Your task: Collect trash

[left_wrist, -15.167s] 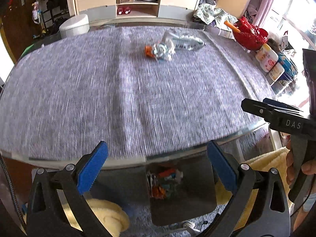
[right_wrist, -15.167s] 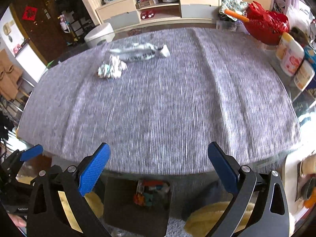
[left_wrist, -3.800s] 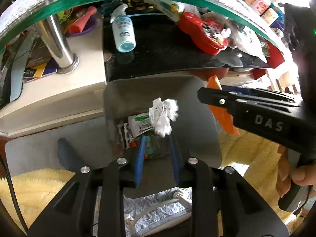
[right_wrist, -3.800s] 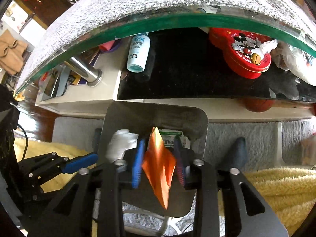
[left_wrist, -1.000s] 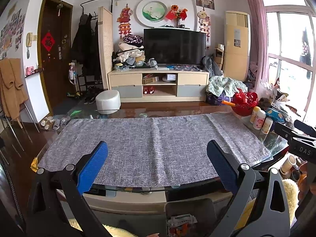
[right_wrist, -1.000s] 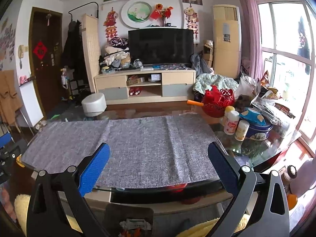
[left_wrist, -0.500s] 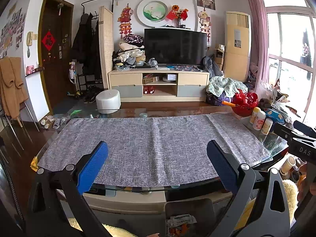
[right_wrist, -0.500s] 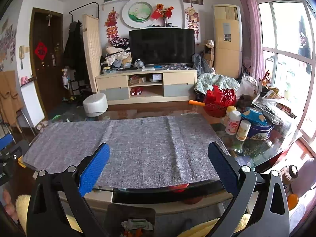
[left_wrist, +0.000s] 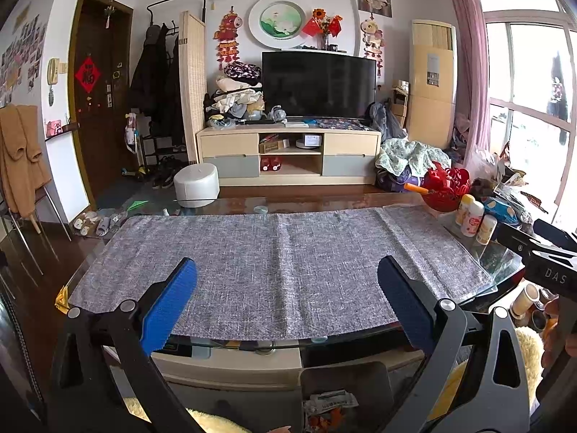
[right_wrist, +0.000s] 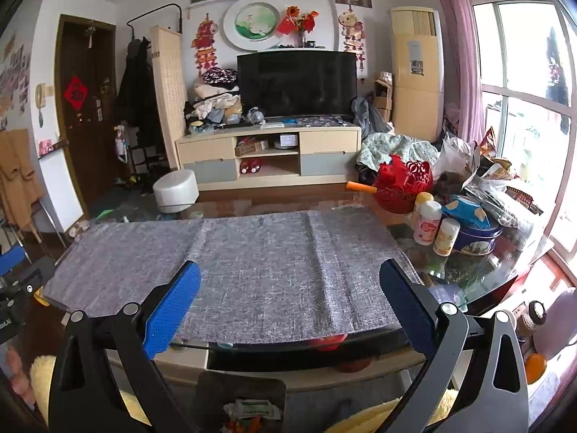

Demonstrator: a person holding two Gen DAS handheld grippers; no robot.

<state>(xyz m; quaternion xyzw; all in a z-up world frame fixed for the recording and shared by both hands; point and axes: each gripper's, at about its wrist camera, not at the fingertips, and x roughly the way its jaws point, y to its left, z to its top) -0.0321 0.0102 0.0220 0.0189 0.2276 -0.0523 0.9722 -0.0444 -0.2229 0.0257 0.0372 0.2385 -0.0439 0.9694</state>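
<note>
Cloth first: through the left wrist camera we see a grey woven table runner spread across the glass table, with nothing lying on it. The left gripper hangs in front of the near table edge, its blue-padded fingers spread wide apart and holding nothing. Below the table edge, between the fingers, stands a dark trash bin; inside it we make out crumpled wrappers, white printed paper above orange scraps. At the right edge of this view the right gripper shows as a black body marked DAS, held by a hand. Bottles and a red basket crowd the table's right end, off the runner.

From the right wrist camera we look over the same table runner, bare again. The right gripper also has its fingers far apart and empty. The trash bin sits low in the middle, under the near table edge, and the wrappers lie inside it. A blue tin and bottles stand on the glass table to the right of the runner. The left gripper peeks in at the left edge, one blue pad showing.
</note>
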